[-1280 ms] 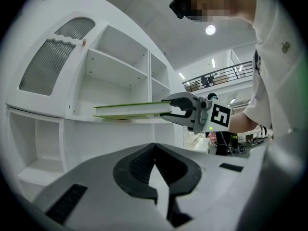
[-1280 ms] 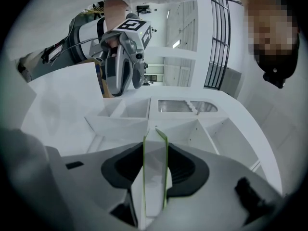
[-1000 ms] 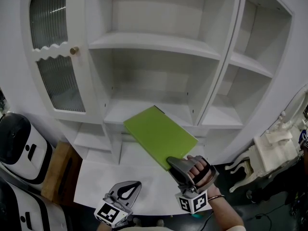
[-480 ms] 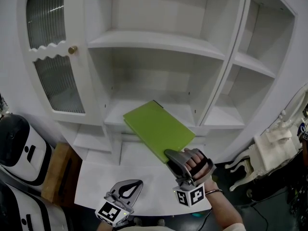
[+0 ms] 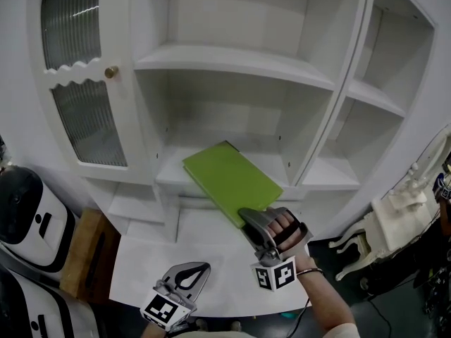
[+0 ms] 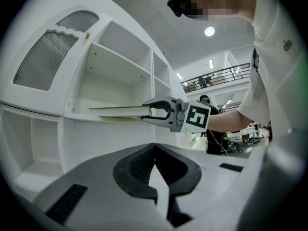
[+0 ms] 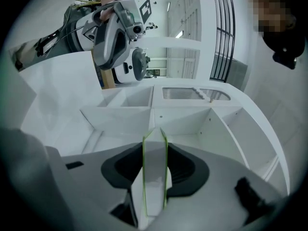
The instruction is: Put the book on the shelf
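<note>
A flat green book [image 5: 229, 177] is gripped at its near corner by my right gripper [image 5: 244, 217], jaws shut on it. Its far end lies over the lower middle shelf [image 5: 173, 169] of the white cabinet. In the right gripper view the book [image 7: 155, 177] stands edge-on between the pads. The left gripper view shows the book [image 6: 120, 111] level, just above the shelf board [image 6: 91, 120], with the right gripper [image 6: 153, 110] clamped on its end. My left gripper [image 5: 186, 279] stays low over the white counter, shut and holding nothing.
A ribbed-glass door [image 5: 77, 69] with a brass knob [image 5: 111, 71] stands open at the left. More shelves [image 5: 232, 63] are above and to the right. A white rounded machine [image 5: 28, 217] is at lower left and a white ornate chair [image 5: 398, 217] at right.
My right gripper has moved forward and slightly left, carrying the book deeper over the lower middle shelf. The left gripper has stayed in place.
</note>
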A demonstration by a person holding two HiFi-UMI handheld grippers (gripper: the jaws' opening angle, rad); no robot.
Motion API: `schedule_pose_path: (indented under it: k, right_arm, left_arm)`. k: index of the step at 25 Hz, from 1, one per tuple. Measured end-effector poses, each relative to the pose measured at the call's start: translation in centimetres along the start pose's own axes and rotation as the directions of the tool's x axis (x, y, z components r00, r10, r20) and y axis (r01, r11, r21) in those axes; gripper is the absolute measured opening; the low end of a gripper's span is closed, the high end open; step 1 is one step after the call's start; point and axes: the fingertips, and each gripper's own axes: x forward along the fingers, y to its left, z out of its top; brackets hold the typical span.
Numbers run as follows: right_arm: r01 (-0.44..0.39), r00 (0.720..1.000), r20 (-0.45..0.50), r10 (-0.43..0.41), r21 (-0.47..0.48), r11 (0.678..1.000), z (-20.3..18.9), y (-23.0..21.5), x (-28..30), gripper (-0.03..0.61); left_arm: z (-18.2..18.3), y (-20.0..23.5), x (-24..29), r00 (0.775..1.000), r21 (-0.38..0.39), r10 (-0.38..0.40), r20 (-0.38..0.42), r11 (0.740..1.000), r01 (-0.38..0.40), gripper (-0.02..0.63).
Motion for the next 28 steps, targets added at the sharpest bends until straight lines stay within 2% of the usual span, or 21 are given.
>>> schedule_pose_path:
  k: [28]
  right_arm:
    - [-0.029, 0.998, -0.063, 0.030, 0.014, 0.999, -2.9, 0.1, 6.8, 0.149]
  left_arm:
    - [0.2, 0.3, -0.2, 1.000, 0.017, -0.011, 0.012, 1.000, 0.011, 0.009]
